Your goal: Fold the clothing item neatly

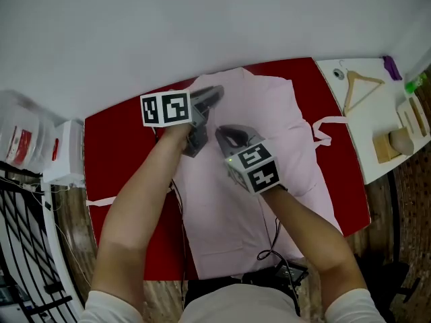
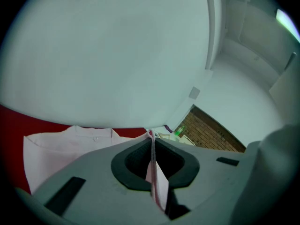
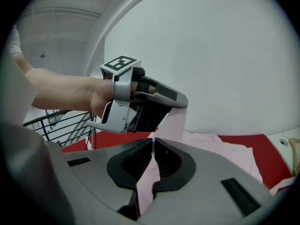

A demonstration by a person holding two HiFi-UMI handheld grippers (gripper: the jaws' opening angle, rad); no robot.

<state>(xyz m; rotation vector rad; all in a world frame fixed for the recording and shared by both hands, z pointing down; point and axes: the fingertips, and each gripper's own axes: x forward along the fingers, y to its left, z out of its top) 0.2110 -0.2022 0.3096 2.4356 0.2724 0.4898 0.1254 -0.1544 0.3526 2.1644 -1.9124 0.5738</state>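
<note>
A pale pink shirt [image 1: 269, 123] lies spread on the red table [image 1: 128, 123], its collar toward the far wall. My left gripper [image 1: 214, 94] hovers over the shirt's far left part, shut on a thin fold of pink fabric [image 2: 158, 184] that runs between its jaws. My right gripper [image 1: 221, 134] sits just nearer, over the shirt's middle, also shut on a strip of pink fabric [image 3: 146, 179]. In the right gripper view the left gripper [image 3: 183, 101] is close ahead with pink cloth hanging from it. The flat shirt [image 2: 61, 149] shows beyond the left jaws.
A white side table [image 1: 377, 123] at the right carries a wooden hanger [image 1: 360, 86] and wooden blocks [image 1: 394, 143]. Clear plastic bins [image 1: 27, 140] and a black wire rack [image 1: 27, 261] stand at the left. Black cables [image 1: 276, 254] lie at the table's near edge.
</note>
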